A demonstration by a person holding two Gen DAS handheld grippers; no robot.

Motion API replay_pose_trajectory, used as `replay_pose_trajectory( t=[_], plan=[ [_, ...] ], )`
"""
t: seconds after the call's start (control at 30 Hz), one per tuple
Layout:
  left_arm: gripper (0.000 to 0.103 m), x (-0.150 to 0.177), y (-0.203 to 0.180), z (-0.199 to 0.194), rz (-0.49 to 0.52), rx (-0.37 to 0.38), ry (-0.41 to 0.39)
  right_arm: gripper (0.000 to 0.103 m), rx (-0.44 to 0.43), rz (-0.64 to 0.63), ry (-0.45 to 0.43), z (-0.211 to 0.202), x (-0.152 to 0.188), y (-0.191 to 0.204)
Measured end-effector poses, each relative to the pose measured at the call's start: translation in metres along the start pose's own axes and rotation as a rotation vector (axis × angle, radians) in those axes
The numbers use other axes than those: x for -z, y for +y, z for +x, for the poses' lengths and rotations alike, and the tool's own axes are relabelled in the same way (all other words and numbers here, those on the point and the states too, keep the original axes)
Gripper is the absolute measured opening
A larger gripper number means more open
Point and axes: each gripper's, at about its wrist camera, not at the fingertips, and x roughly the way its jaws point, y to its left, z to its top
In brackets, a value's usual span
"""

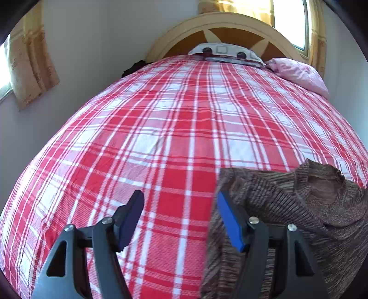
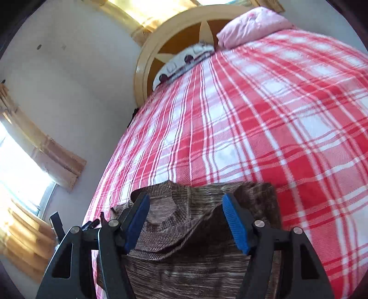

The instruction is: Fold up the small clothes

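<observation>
Left view only: brown knit sweater (image 1: pixel 287 207) fills the lower right, mostly bare red plaid bedspread (image 1: pixel 161 128) elsewhere.
Right view only: sweater (image 2: pixel 202 230) sits bottom centre, its neck hole between the fingers; part of the other tool shows at lower left.
Count: one sweater, one pink pillow (image 1: pixel 299 73), one headboard (image 1: pixel 220 25), two curtained windows.
Left gripper (image 1: pixel 179 200): jaws apart, empty, tilted down over bedspread beside the sweater's edge.
Right gripper (image 2: pixel 186 202): jaws apart, above the sweater, gripping nothing.

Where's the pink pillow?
The pink pillow lies at the far end of the bed, on the right in the left wrist view, beside the headboard and a white car-shaped cushion.
</observation>
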Motion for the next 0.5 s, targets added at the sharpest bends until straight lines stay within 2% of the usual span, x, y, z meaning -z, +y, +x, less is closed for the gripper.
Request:
replay_pose_trajectory(
  t=[0.1, 0.17, 0.27, 0.3, 0.37, 0.4, 0.43, 0.47, 0.5],
  plan=[
    [0.069, 0.017, 0.007, -0.003, 0.008, -0.014, 0.005, 0.067, 0.031, -0.022, -0.036, -0.014, 0.007, -0.008],
    [0.069, 0.029, 0.002, -0.009, 0.035, -0.013, 0.015, 0.067, 0.041, -0.025, -0.012, -0.015, 0.013, -0.014],
    [0.07, 0.039, -0.024, -0.028, 0.134, 0.037, 0.011, 0.067, -0.038, -0.036, 0.147, 0.001, 0.025, -0.003],
    [0.072, 0.042, -0.039, -0.035, 0.182, 0.054, 0.01, 0.067, -0.096, -0.043, 0.265, 0.018, 0.034, 0.007],
    [0.086, 0.042, -0.071, -0.04, 0.283, 0.094, 0.012, 0.067, -0.143, -0.059, 0.416, 0.045, 0.049, 0.025],
    [0.089, 0.042, -0.088, -0.04, 0.335, 0.099, 0.004, 0.067, -0.144, -0.099, 0.465, 0.061, 0.055, 0.037],
    [0.089, 0.041, -0.099, -0.04, 0.365, 0.09, -0.016, 0.067, -0.103, -0.147, 0.454, 0.073, 0.056, 0.049],
    [0.089, 0.038, -0.104, -0.04, 0.364, 0.076, -0.035, 0.067, -0.073, -0.163, 0.405, 0.078, 0.051, 0.056],
    [0.088, 0.035, -0.105, -0.04, 0.347, 0.065, -0.051, 0.067, -0.093, -0.126, 0.319, 0.081, 0.039, 0.058]
  ],
)
